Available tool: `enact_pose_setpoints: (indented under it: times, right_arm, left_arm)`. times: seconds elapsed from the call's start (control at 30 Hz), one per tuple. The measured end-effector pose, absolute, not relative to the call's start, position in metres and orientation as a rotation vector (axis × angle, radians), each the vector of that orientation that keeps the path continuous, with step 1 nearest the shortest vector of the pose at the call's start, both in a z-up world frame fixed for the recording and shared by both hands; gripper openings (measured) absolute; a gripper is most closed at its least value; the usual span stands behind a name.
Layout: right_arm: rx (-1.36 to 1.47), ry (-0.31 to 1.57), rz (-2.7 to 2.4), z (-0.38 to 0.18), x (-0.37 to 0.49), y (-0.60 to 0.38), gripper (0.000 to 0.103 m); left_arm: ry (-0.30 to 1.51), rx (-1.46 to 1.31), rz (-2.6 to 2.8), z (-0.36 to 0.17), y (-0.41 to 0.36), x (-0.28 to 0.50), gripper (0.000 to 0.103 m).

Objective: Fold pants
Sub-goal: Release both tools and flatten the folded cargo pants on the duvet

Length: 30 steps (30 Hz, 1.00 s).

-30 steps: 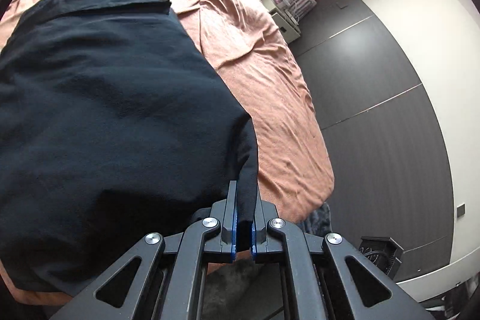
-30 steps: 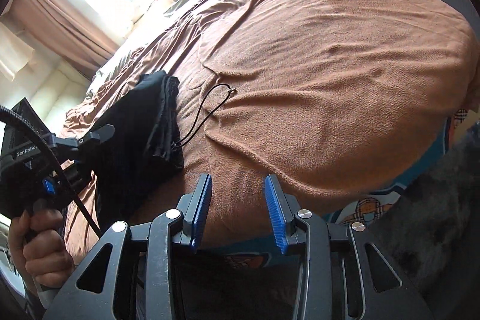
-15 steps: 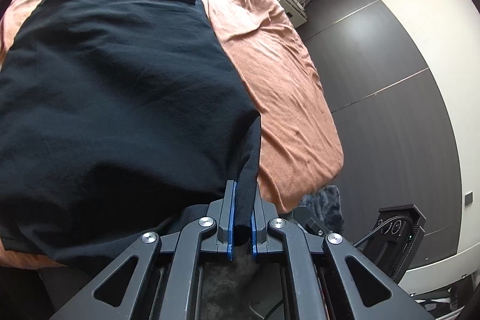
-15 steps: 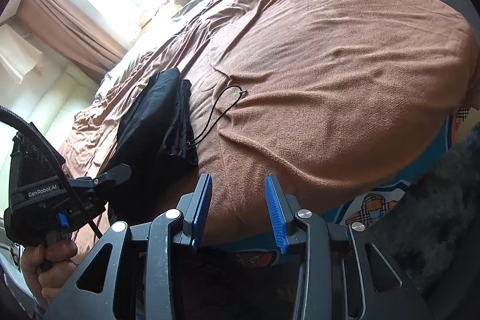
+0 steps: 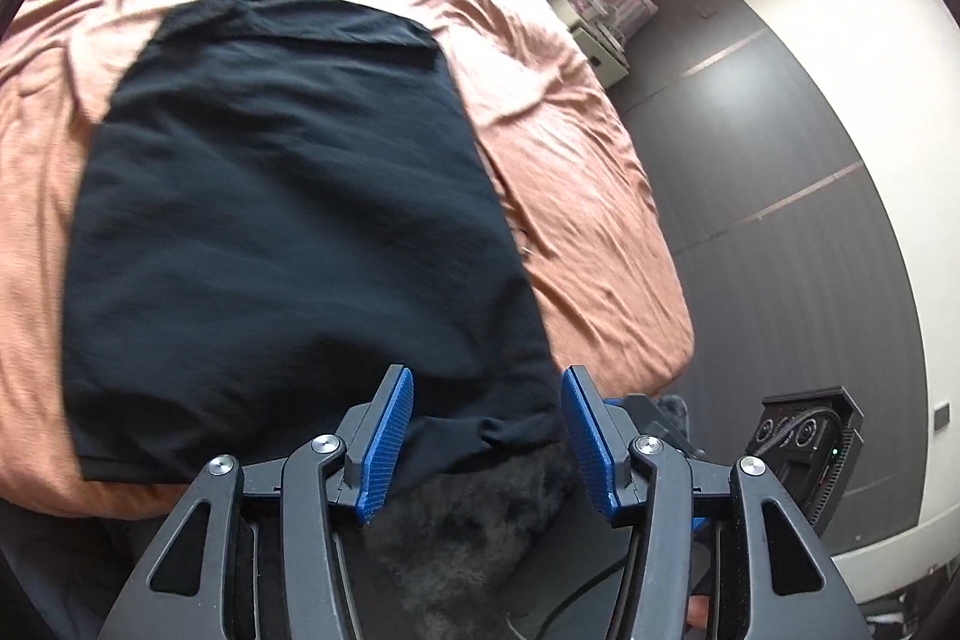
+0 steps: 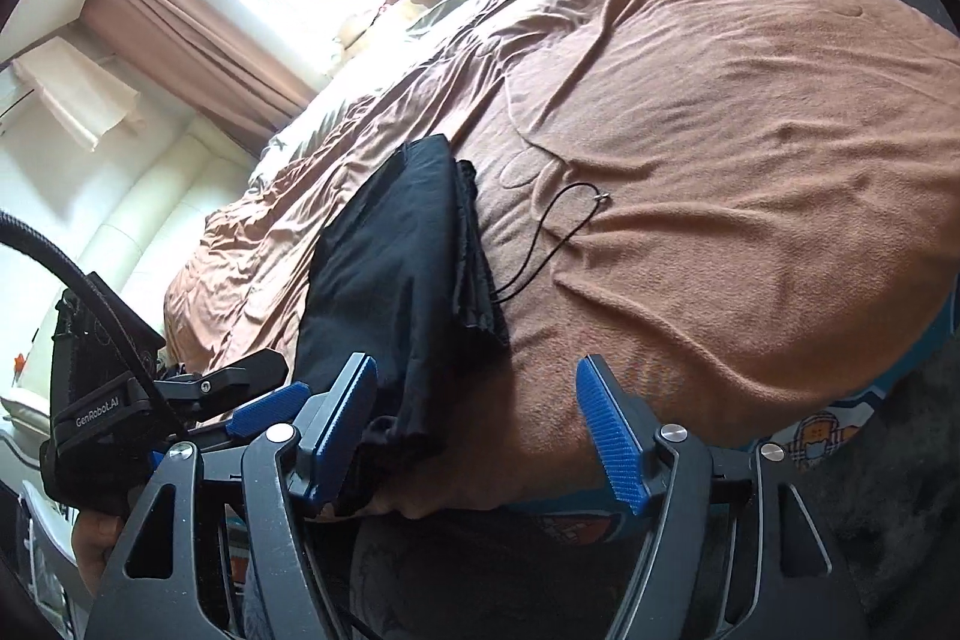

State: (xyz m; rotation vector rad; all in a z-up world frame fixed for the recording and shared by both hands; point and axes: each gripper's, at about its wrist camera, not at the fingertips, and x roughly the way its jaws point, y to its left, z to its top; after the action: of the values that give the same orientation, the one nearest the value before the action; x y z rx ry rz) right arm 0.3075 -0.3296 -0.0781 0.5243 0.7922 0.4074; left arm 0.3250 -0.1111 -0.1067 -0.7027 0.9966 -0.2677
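**Pants folded on bed, both grippers spreading**

The folded black fabric pants (image 5: pixel 288 220) lie flat on the rust-brown bedspread (image 5: pixel 576 172), near edge overhanging. Left gripper (image 5: pixel 486 436) jaws are opening, hem between them unpinched. Right gripper (image 6: pixel 480 430) jaws are opening, pinching nothing.

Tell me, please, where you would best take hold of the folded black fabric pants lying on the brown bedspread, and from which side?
Probably the near corner of the folded black fabric pants, approached from the bed's foot. That corner droops past the brown bedspread edge, so pads can close on both faces. The left gripper, jaws opening, already straddles it.
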Motion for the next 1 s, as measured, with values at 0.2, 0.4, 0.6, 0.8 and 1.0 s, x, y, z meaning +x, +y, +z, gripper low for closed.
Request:
enact_pose_setpoints:
  times: [0.2, 0.4, 0.6, 0.8, 1.0]
  right_arm:
    - [0.496, 0.833, 0.468, -0.083, 0.332, -0.297, 0.068]
    - [0.449, 0.874, 0.45, -0.087, 0.359, -0.266, 0.068]
    - [0.4, 0.884, 0.39, -0.089, 0.369, -0.248, 0.068]
    - [0.392, 0.962, 0.345, -0.109, 0.364, -0.249, 0.024]
    - [0.366, 0.973, 0.37, -0.116, 0.346, -0.259, 0.013]
  left_arm:
    - [0.973, -0.721, -0.158, -0.109, -0.07, 0.319, 0.054]
    - [0.959, -0.755, -0.096, -0.114, -0.031, 0.312, 0.054]
    - [0.973, -0.738, -0.047, -0.118, -0.003, 0.307, 0.054]
    - [0.995, -0.757, -0.009, -0.13, 0.019, 0.304, 0.054]
    - [1.012, -0.77, 0.0, -0.142, 0.027, 0.306, 0.054]
